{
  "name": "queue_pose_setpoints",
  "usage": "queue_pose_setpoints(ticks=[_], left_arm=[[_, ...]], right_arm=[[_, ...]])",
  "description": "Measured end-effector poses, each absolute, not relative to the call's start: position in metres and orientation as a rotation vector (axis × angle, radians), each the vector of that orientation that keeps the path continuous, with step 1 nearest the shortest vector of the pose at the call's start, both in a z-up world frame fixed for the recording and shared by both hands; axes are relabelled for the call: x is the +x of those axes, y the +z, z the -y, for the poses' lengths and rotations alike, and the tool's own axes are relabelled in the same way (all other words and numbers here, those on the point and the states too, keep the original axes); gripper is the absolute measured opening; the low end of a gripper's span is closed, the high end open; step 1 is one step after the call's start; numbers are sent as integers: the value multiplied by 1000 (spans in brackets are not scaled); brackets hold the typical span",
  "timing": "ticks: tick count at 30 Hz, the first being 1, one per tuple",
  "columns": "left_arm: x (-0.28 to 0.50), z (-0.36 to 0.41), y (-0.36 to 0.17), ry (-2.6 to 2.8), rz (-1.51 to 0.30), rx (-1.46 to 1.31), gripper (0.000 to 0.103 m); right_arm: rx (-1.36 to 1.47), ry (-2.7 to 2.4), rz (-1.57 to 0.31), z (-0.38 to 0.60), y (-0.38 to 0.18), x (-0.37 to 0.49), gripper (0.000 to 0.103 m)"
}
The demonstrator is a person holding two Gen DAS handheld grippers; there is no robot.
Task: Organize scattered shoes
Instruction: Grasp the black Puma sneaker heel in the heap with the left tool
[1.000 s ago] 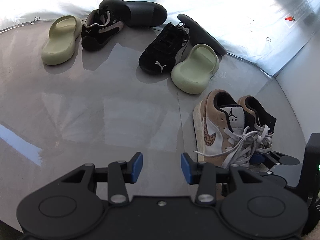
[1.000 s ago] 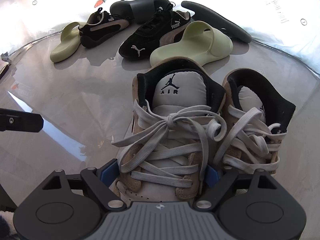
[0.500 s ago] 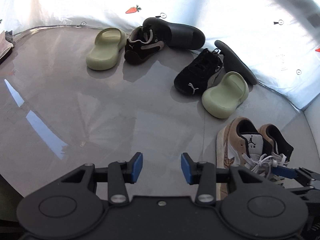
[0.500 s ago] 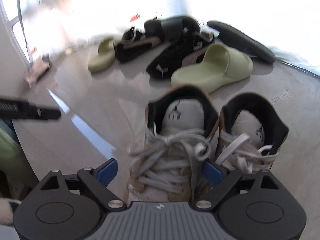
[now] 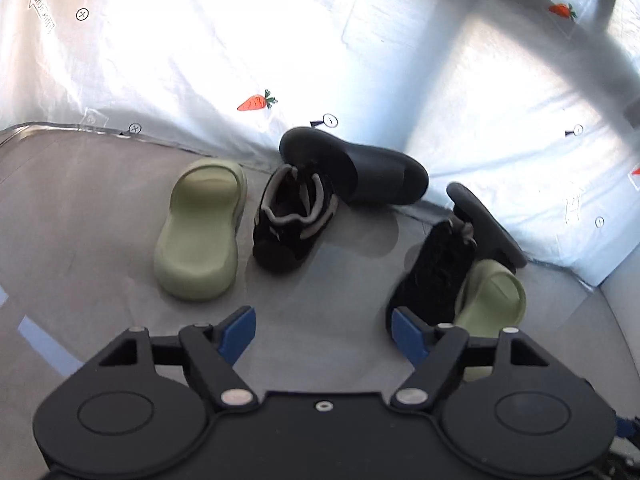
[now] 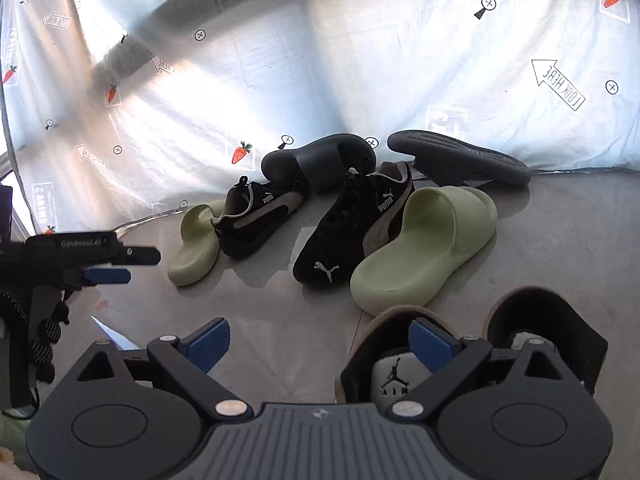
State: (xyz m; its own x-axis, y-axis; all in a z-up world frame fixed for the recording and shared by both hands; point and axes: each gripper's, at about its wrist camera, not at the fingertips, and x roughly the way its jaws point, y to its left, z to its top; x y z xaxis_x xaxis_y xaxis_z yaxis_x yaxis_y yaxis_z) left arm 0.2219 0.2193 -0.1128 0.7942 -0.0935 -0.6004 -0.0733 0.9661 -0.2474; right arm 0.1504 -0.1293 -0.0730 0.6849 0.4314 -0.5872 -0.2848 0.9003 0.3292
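The grey surface (image 6: 280, 320) carries the scattered shoes against a white printed backdrop (image 6: 320, 80) reading "LOOK HERE". A tan sneaker pair (image 6: 400, 376) sits nearest the right gripper (image 6: 320, 344), cut off by the gripper body; "AIR" shows on one tongue. Two green slides (image 6: 432, 248) (image 6: 196, 240), two black sneakers (image 6: 352, 232) (image 6: 256, 216) marked "PUMA", and two dark slides (image 6: 320, 160) (image 6: 460, 156) lie beyond. Right gripper jaws are opening, nothing between them. The left gripper (image 5: 324, 332) jaws are opening over bare surface. Its side reads "GenRobot.AI", partly blurred.
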Motion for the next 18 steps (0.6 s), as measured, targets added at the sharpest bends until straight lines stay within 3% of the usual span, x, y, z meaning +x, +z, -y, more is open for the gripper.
queue_pose_setpoints(ticks=[6, 9, 14, 15, 16, 18], left_arm=[[327, -267, -138, -62, -644, -273, 72], [368, -269, -155, -71, -683, -236, 54], [409, -271, -185, -31, -771, -246, 51], [413, -271, -191, -36, -792, -239, 47], [417, -271, -196, -40, -813, -233, 36], [419, -268, -205, -27, -833, -200, 30]], right_arm=[[373, 238, -800, 97, -77, 151, 96], [385, 200, -851, 85, -80, 141, 96], [337, 120, -873, 77, -77, 131, 96], [339, 105, -876, 77, -77, 131, 96], [343, 95, -879, 77, -78, 131, 96], [352, 84, -888, 77, -80, 132, 96]])
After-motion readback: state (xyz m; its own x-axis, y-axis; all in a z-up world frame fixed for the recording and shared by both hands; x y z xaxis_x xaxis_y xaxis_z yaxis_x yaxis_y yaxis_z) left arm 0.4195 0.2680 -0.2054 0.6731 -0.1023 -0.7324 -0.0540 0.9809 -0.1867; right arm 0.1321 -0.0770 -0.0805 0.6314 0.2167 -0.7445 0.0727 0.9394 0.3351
